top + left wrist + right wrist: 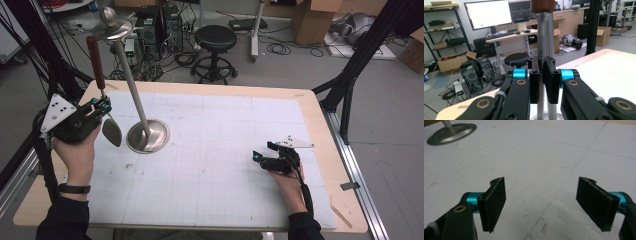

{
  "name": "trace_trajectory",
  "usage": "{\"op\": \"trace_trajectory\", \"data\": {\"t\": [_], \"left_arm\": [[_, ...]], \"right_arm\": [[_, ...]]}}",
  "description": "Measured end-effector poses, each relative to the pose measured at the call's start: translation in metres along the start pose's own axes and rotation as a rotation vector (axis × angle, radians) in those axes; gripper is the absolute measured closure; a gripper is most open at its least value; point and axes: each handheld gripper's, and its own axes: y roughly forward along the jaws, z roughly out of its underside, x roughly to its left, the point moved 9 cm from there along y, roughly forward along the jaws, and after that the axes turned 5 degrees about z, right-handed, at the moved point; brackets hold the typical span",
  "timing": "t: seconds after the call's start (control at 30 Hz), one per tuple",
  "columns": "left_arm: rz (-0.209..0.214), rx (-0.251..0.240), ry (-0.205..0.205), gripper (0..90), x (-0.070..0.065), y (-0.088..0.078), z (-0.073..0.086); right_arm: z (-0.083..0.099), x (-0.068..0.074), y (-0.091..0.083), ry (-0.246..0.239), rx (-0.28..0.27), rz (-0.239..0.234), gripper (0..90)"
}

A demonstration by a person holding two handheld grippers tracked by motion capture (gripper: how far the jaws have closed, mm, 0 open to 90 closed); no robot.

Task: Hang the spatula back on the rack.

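Observation:
A spoon with a dark red handle (95, 55) and a metal bowl (112, 131) stands upright, bowl down, above the table's left side. My left gripper (104, 106) is shut on its thin metal neck, and in the left gripper view (543, 75) the jaws press on the shaft below the red handle (543, 5). Just to its right stands a metal stand with a round base (148, 136), a tilted pole (131, 75) and a knobbed top disc (111, 25). My right gripper (264, 151) rests low at the table's right, open (541, 202), nothing between its pads.
The white gridded mat (220, 165) covers the wooden table (320, 115). The stand base (451, 133) lies far left of the right gripper. Beyond the table are a black stool (216, 37), computer towers (155, 25), cardboard boxes (312, 17) and black frame legs (350, 75).

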Motion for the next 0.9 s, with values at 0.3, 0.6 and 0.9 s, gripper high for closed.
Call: {"op": "trace_trajectory", "data": {"t": [0.3, 0.6, 0.9], "left_arm": [[0.025, -0.017, 0.006, 61.6, -0.006, -0.002, -0.004], [0.135, 0.03, -0.03, 26.0, -0.007, -0.016, 0.021], [0.273, 0.054, -0.024, 17.7, -0.018, -0.032, 0.065]], "right_arm": [[0.0, 0.0, 0.0, -0.004, 0.0, -0.001, 23.3], [0.0, 0.001, 0.0, -0.011, 0.001, -0.002, 23.2], [0.0, 0.001, 0.0, -0.012, 0.001, -0.002, 23.0]]}}
